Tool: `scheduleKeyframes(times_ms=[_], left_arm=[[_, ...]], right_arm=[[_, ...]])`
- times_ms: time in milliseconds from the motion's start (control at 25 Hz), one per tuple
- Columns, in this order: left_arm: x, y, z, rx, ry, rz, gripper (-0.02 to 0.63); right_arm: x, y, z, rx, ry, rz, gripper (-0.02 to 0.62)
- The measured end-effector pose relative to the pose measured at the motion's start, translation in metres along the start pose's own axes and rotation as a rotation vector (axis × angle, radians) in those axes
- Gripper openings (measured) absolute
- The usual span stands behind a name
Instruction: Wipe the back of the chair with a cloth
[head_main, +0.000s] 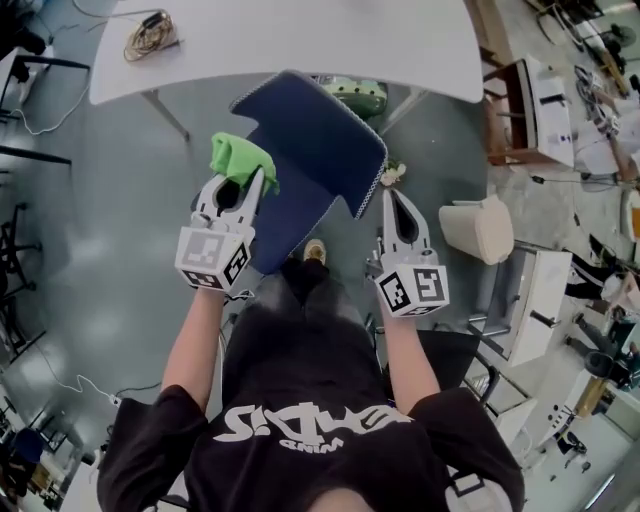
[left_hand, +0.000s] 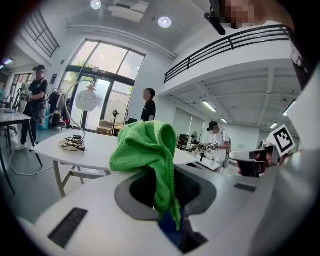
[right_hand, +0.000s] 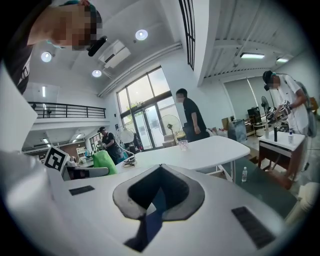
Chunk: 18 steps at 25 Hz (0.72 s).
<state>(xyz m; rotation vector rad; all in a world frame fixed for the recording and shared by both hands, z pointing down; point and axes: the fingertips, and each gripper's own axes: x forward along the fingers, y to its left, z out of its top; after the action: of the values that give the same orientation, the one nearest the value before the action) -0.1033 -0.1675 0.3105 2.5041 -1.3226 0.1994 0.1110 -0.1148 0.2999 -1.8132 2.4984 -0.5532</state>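
A dark blue chair (head_main: 315, 150) stands in front of me, its padded back tilted toward the white table. My left gripper (head_main: 243, 180) is shut on a bunched green cloth (head_main: 240, 158), which rests at the left edge of the chair back. In the left gripper view the cloth (left_hand: 147, 150) spills over the closed jaws, with blue chair fabric (left_hand: 169, 227) showing under it. To the right, my right gripper (head_main: 390, 196) is shut with nothing in it, just beside the chair back's right corner. Blue fabric (right_hand: 154, 215) shows through its jaw gap.
A white table (head_main: 300, 40) with a coiled cable (head_main: 150, 38) stands beyond the chair. A pale green object (head_main: 355, 95) lies under the table. A cream bin (head_main: 480, 228) and white cabinets (head_main: 535, 300) are at the right. Several people stand across the room.
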Motion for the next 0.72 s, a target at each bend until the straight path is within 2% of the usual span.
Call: scheduleKeyframes(times_ms=[360,720], left_arm=[[0.062,0.049,-0.028,0.018,0.013,0.029,0.067],[0.118,0.088,-0.061,0.054,0.06,0.02,0.067]], right_arm=[[0.033,-0.011,-0.026,0.002,0.02,0.004,-0.003],[0.041,-0.009,-0.058,0.07,0.041,-0.001,-0.003]])
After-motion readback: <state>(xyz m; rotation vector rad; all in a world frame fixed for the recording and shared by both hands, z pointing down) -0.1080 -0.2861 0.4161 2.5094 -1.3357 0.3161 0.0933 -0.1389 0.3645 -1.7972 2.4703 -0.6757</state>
